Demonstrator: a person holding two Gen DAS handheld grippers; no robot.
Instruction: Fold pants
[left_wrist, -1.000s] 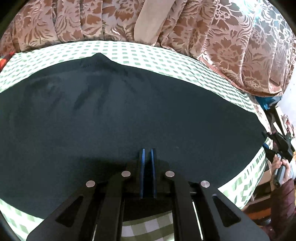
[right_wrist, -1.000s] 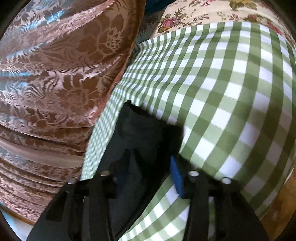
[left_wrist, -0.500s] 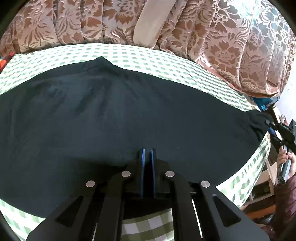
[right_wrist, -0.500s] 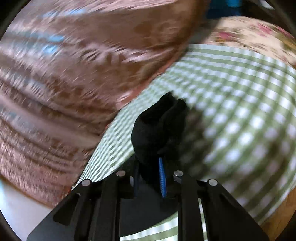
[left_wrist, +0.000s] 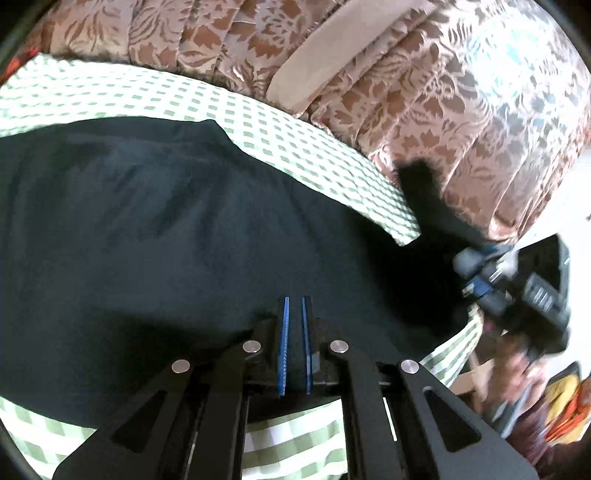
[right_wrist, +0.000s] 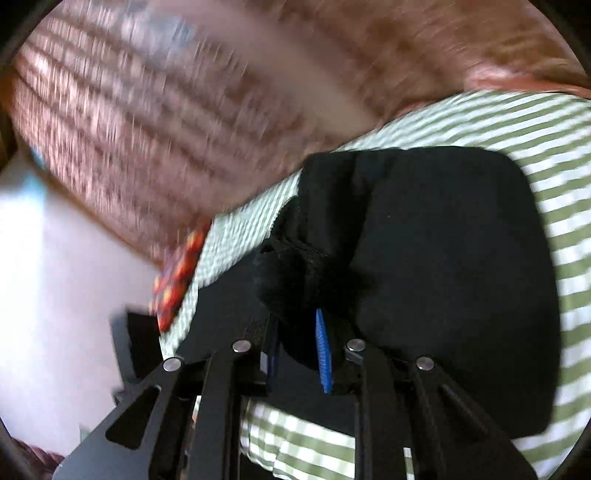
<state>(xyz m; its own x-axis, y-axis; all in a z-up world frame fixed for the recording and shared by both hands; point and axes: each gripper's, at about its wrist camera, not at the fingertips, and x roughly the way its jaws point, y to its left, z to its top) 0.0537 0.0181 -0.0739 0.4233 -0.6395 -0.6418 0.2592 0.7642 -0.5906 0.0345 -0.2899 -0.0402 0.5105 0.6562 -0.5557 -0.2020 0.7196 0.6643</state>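
The black pants (left_wrist: 177, 240) lie spread across the green-checked cloth (left_wrist: 303, 147) that covers the desk, filling the left and centre of the left wrist view. The left gripper (left_wrist: 294, 321) sits at the lower centre of that view, at the near edge of the pants; its jaws are drawn nearly together with only a thin dark strip between the blue pads, and whether that strip is fabric cannot be told from the picture. At the right of the same view one end of the pants (left_wrist: 421, 192) rises off the cloth in front of the brown flowered curtain (left_wrist: 424, 92), drawn up toward the right gripper (left_wrist: 517, 291), which appears blurred at the right edge. In the right wrist view the right gripper (right_wrist: 299, 332) occupies the lower centre, its jaws clamped on a bunched fold of the pants (right_wrist: 443, 258); the fabric wads between the pads and spreads over the checked cloth (right_wrist: 554, 147) toward the upper right. The curtain (right_wrist: 166, 110) in the upper left of this view is smeared by motion blur.
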